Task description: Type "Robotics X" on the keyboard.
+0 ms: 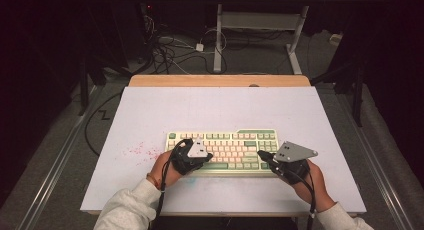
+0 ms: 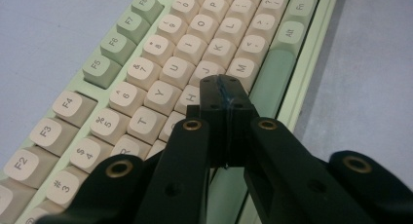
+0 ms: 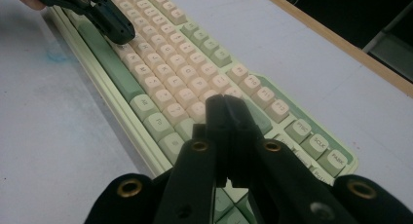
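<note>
Left gripper [image 2: 225,90]: jaws pressed flat together, nothing between them, tips low over the keyboard [image 2: 160,63] – right at the near edge of the letter block, with H and J just past the tips and the green space bar [image 2: 270,83] just beside them. Whether the tips actually touch a key: cannot tell. From the high view, left gripper [image 1: 206,155] over the left-centre of the keyboard [image 1: 223,136], which lies near the front edge of the white table [image 1: 215,105].

Right gripper [image 3: 226,109]: jaws likewise closed tight against each other, holding nothing, tips above the right part of the letter keys, with the green keys of the bottom row [image 3: 151,119] to one side and the green key cluster [image 3: 316,146] on the other. Contact with the keys not clear. From above, right gripper [image 1: 261,155] at the right end of the bottom row – well apart from the left one, whose closed tips also show far up the keyboard in the right gripper view [image 3: 119,34].
</note>
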Available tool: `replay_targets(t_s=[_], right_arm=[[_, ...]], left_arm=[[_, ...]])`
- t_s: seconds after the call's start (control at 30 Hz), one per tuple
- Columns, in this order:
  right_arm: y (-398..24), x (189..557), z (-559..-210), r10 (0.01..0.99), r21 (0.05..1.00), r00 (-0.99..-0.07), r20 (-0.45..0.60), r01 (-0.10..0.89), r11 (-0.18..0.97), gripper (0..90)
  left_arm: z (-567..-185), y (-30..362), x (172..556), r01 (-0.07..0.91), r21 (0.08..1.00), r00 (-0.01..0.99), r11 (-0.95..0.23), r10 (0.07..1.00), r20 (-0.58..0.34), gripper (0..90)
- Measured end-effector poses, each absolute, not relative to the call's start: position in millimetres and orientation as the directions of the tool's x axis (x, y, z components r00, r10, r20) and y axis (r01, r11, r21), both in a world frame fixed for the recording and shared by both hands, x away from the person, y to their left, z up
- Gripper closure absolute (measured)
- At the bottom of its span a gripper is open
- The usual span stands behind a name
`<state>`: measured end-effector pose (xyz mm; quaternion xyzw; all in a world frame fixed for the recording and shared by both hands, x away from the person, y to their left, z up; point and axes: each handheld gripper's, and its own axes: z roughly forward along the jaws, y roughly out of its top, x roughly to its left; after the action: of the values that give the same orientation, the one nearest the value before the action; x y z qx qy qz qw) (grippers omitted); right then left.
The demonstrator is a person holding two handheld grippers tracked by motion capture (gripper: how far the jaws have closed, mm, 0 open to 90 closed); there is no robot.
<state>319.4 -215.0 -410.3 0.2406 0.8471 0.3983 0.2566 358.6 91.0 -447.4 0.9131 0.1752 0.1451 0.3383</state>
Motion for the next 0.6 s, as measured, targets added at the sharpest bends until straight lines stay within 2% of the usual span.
replay_targets(t_s=[0.6], right_arm=[[-213.3,321.2,-413.8,0.603,0.787,-0.76,-0.244,0.207,0.581,90.0]], left_arm=[[-450.4,89.8,362.0,0.237,0.658,0.893,-0.714,0.427,0.141,87.6]])
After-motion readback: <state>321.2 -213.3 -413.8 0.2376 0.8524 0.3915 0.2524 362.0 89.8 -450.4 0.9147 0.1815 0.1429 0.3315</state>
